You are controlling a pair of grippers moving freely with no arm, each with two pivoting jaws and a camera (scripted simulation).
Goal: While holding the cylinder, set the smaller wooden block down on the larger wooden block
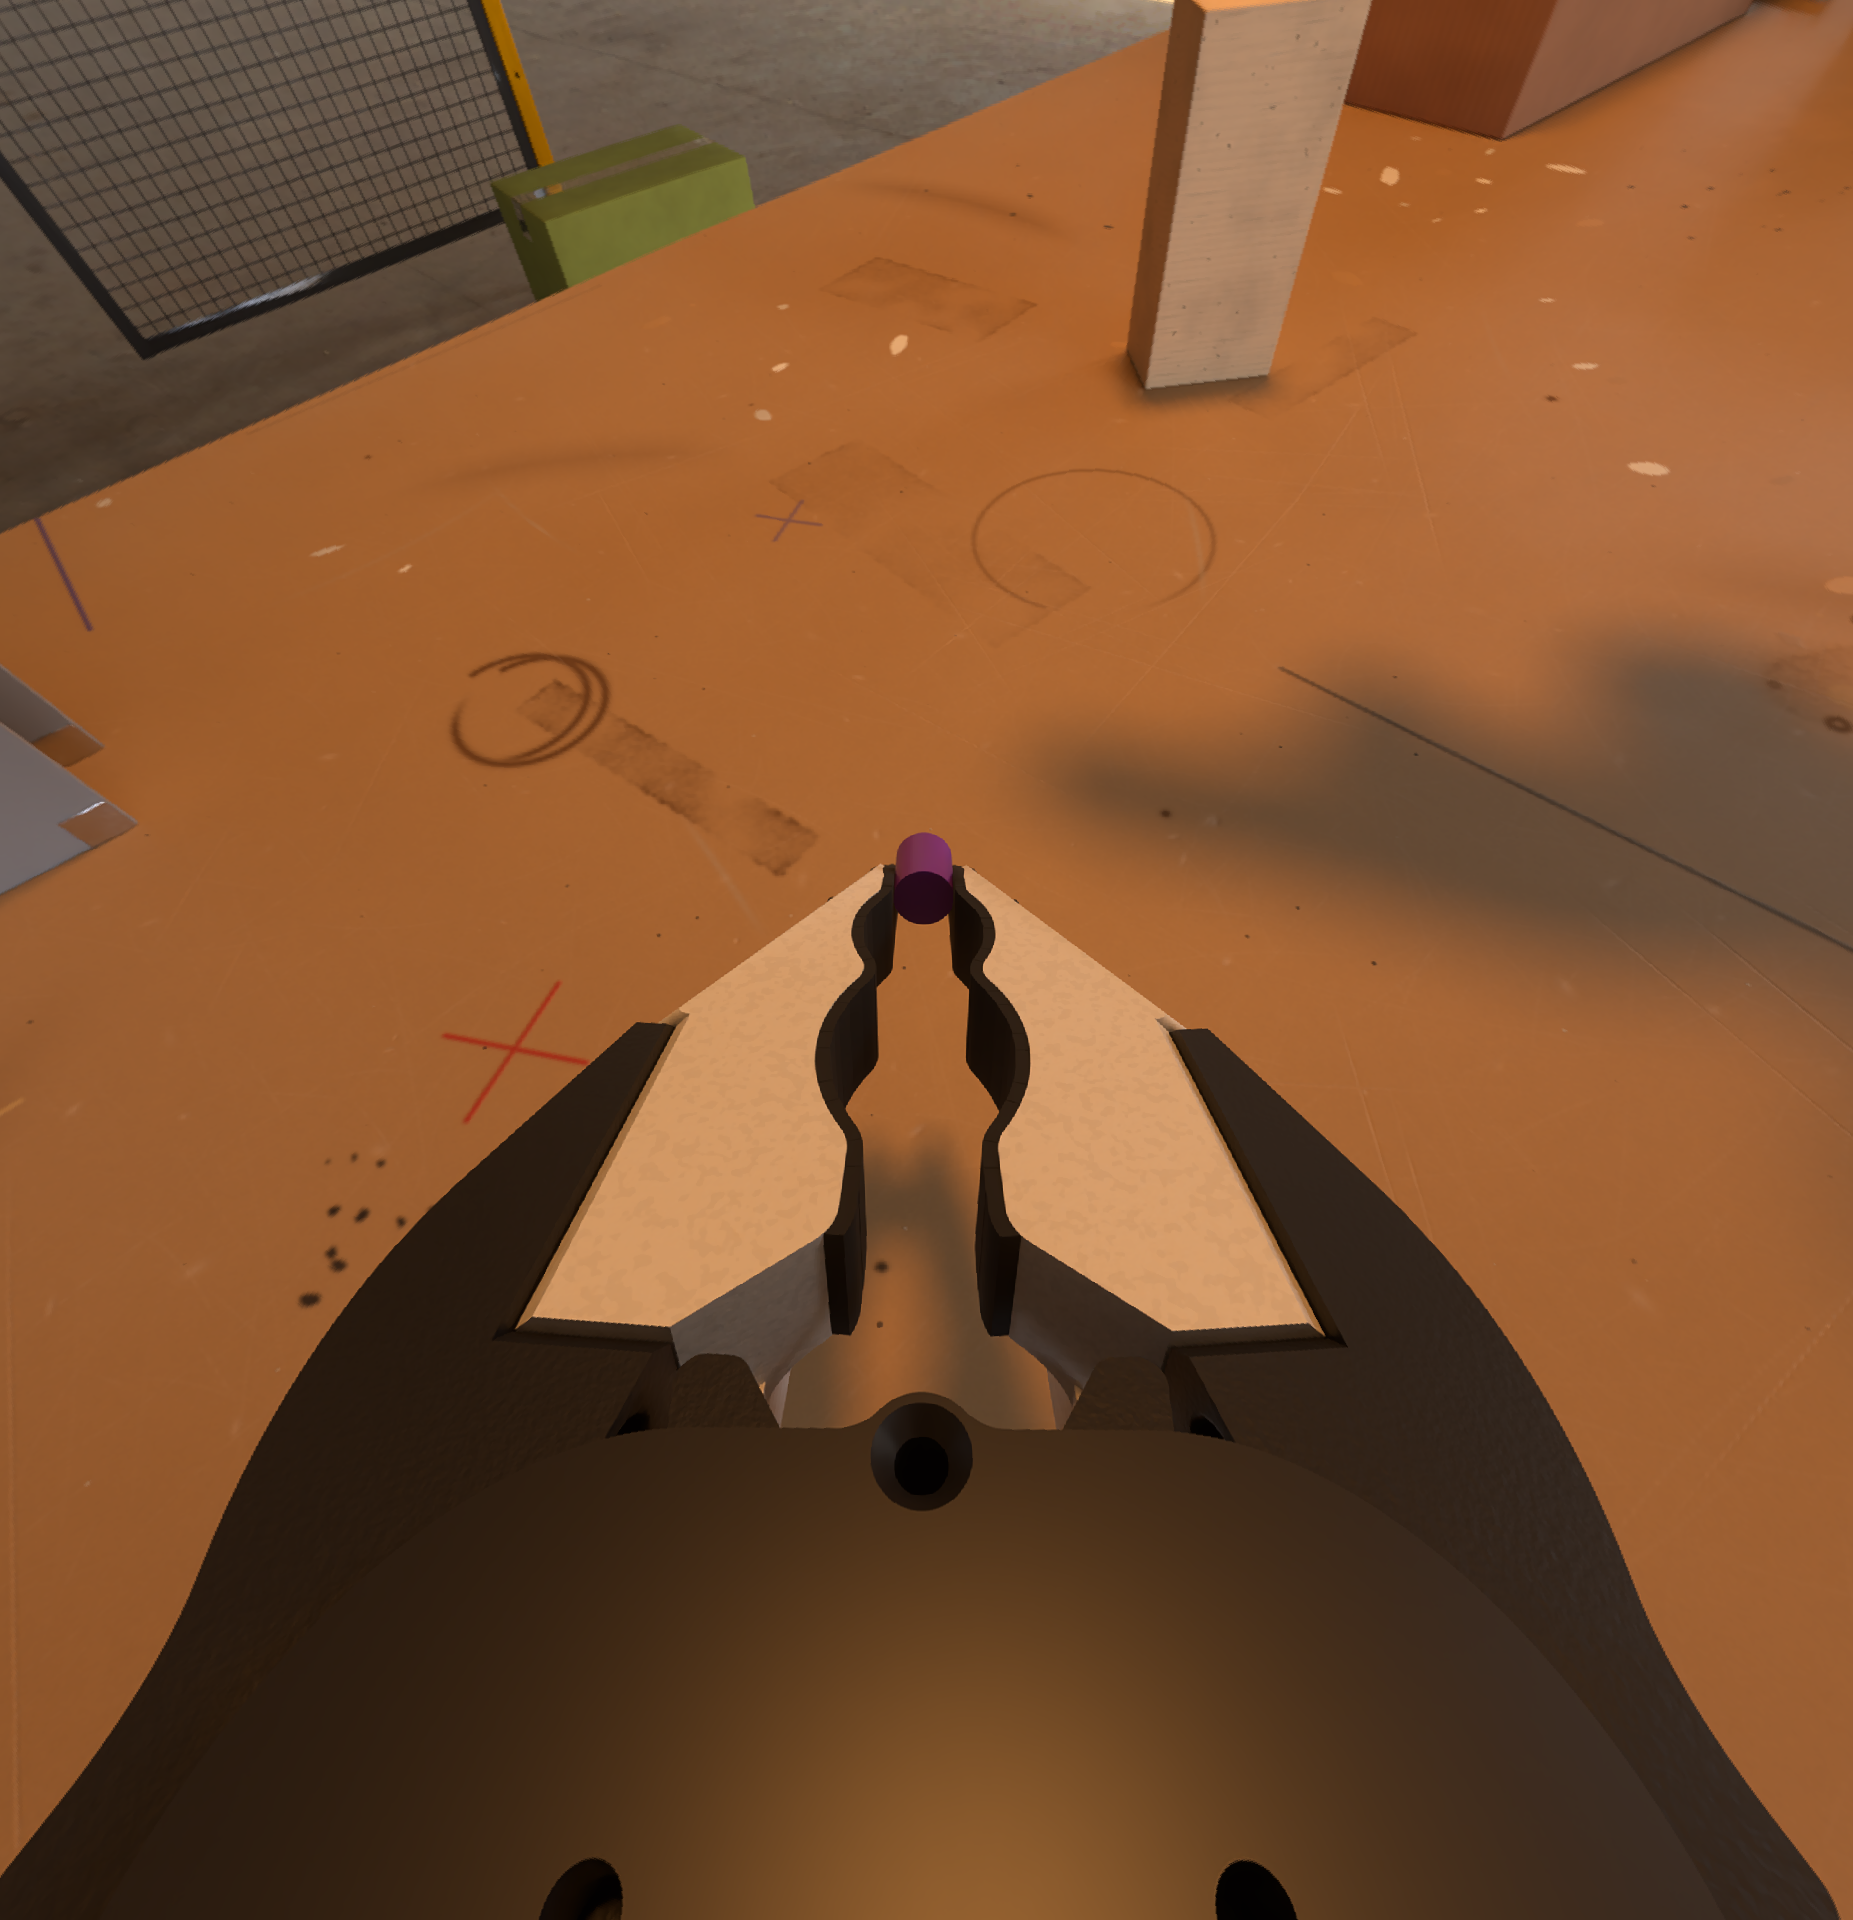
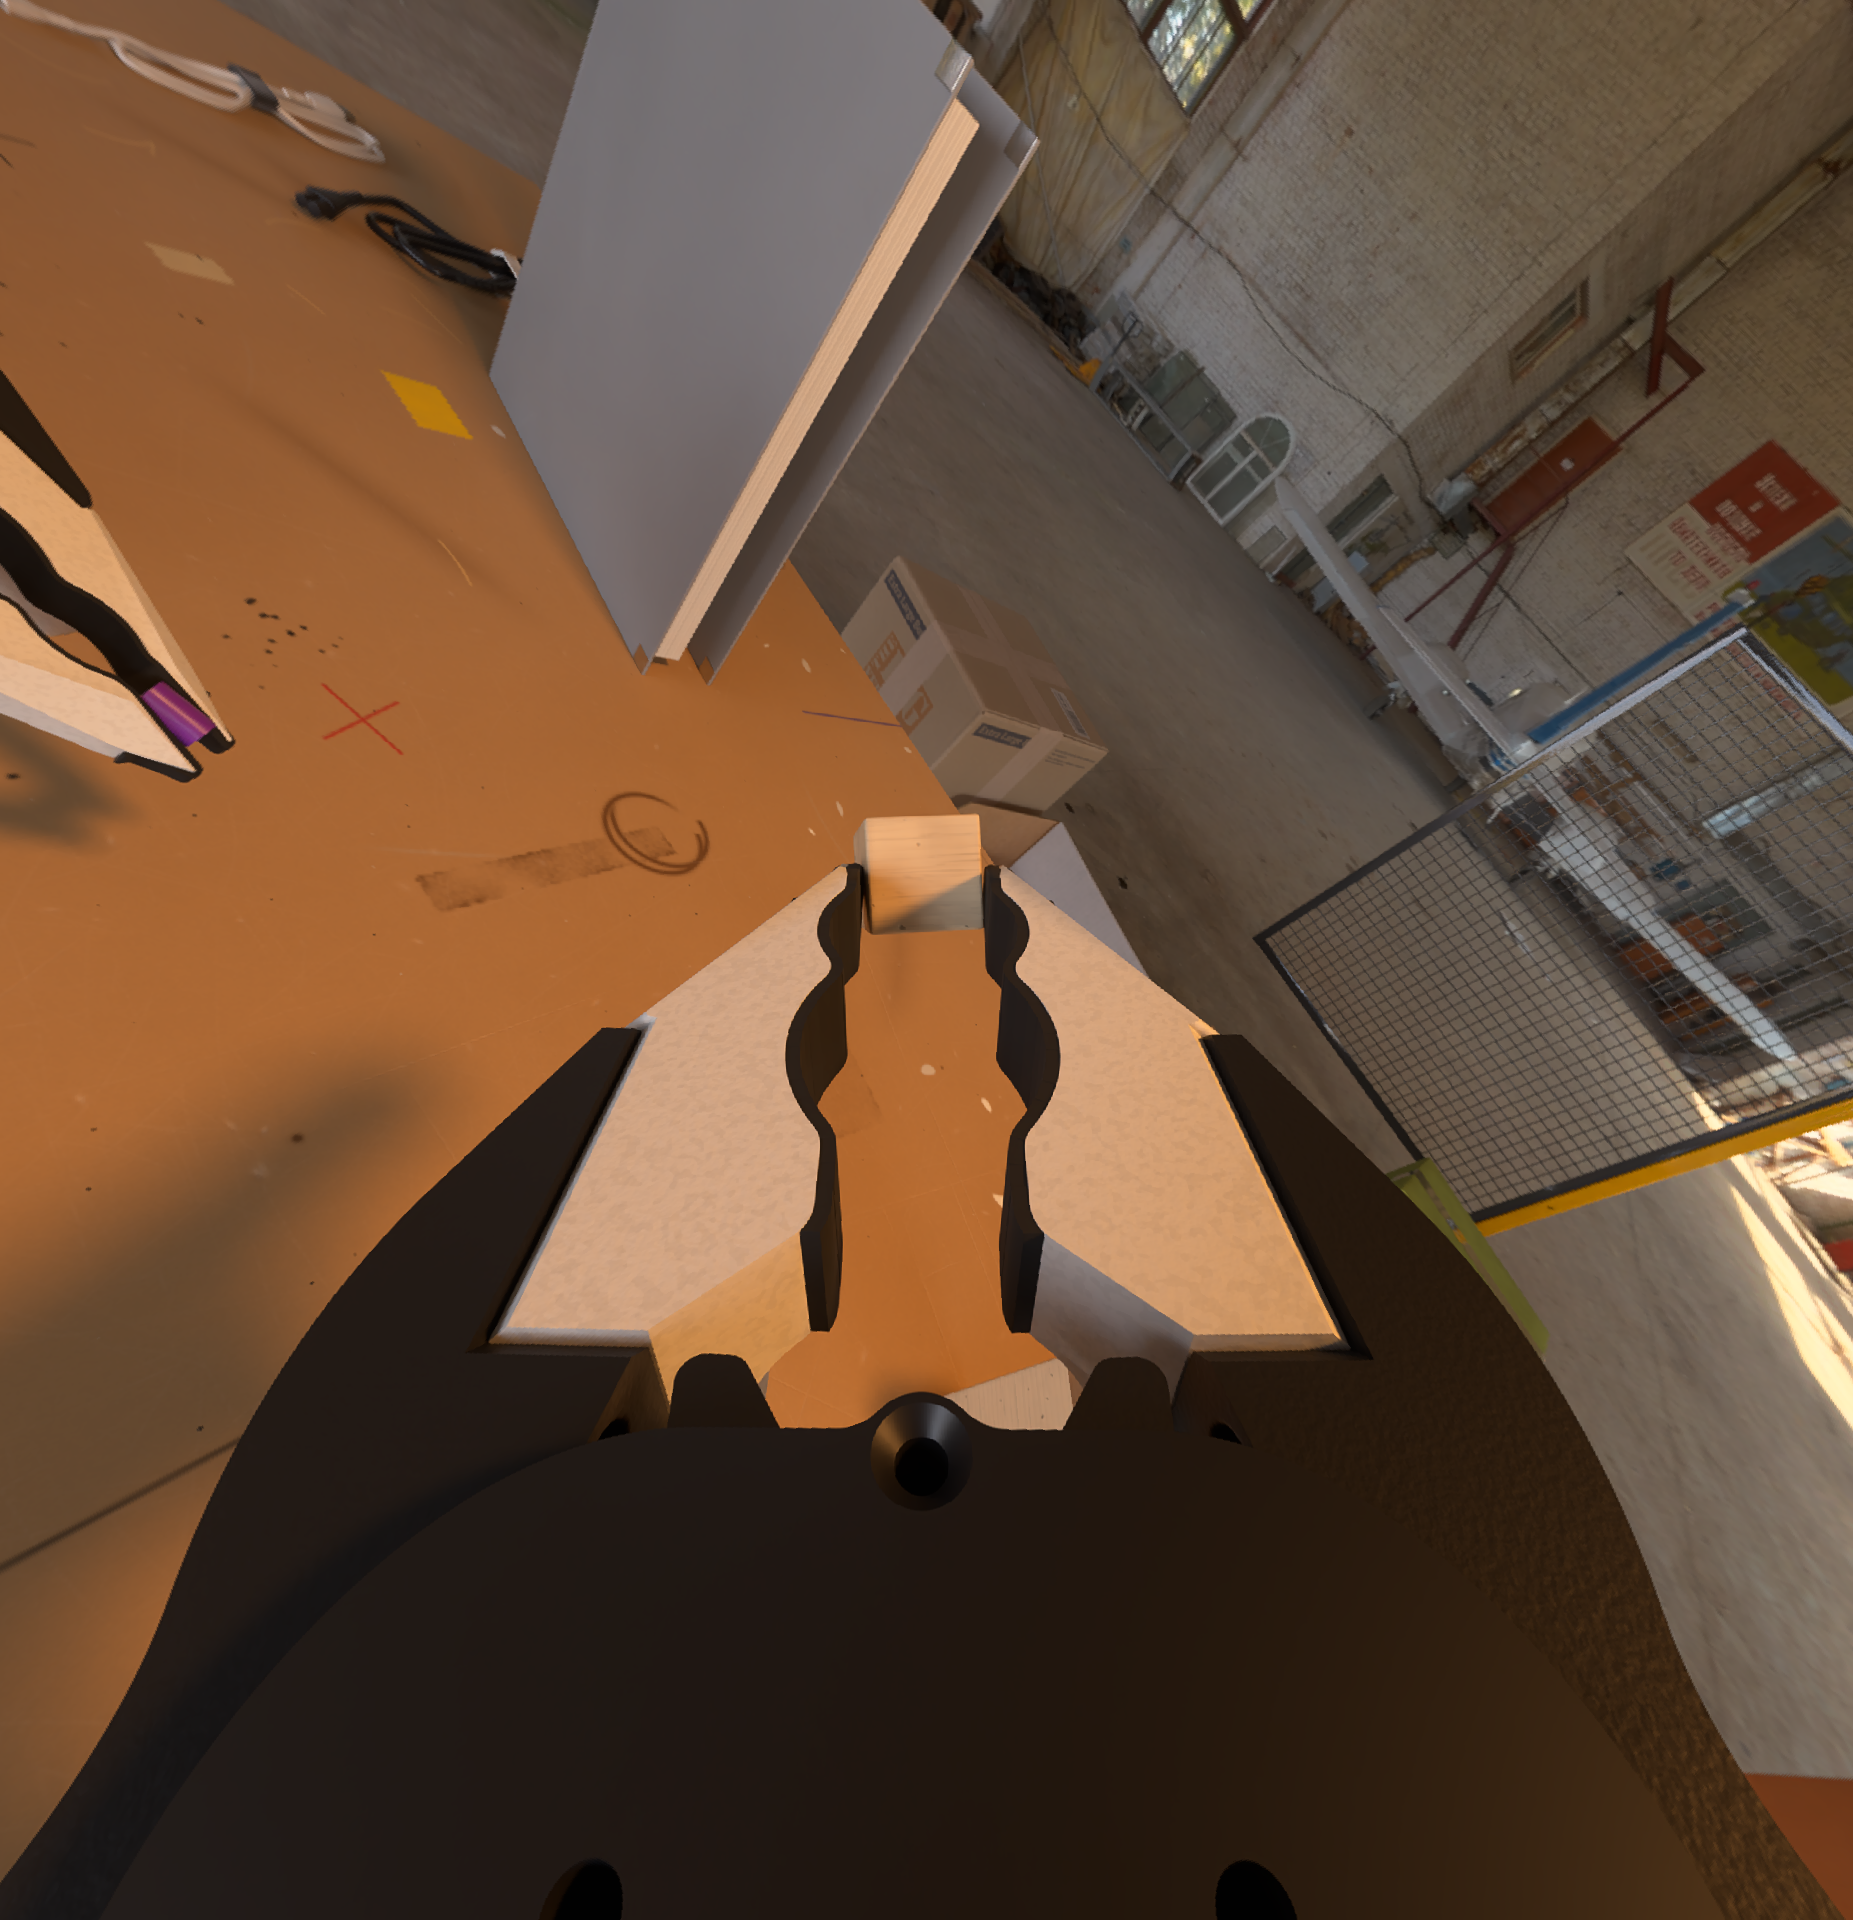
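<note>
My left gripper [image 1: 923,883] is shut on a small purple cylinder [image 1: 923,878] at its fingertips, held above the orange table [image 1: 693,623]. The larger wooden block [image 1: 1239,197], pale and tall, stands upright at the far right of the left wrist view. My right gripper [image 2: 922,883] is shut on the smaller wooden block [image 2: 922,873], a pale cube held at its fingertips above the table near its edge. The left gripper [image 2: 189,738] with the purple cylinder [image 2: 177,717] also shows at the left of the right wrist view. A pale wooden surface [image 2: 1015,1392] peeks out under the right gripper's base.
A grey panel [image 2: 714,312] stands on the table, with black cable [image 2: 434,244] and white cable [image 2: 226,88] behind. A brown wedge block [image 1: 1524,62] sits far right. Beyond the table edge are a green box [image 1: 631,203], cardboard boxes [image 2: 974,686] and a mesh fence [image 2: 1587,935].
</note>
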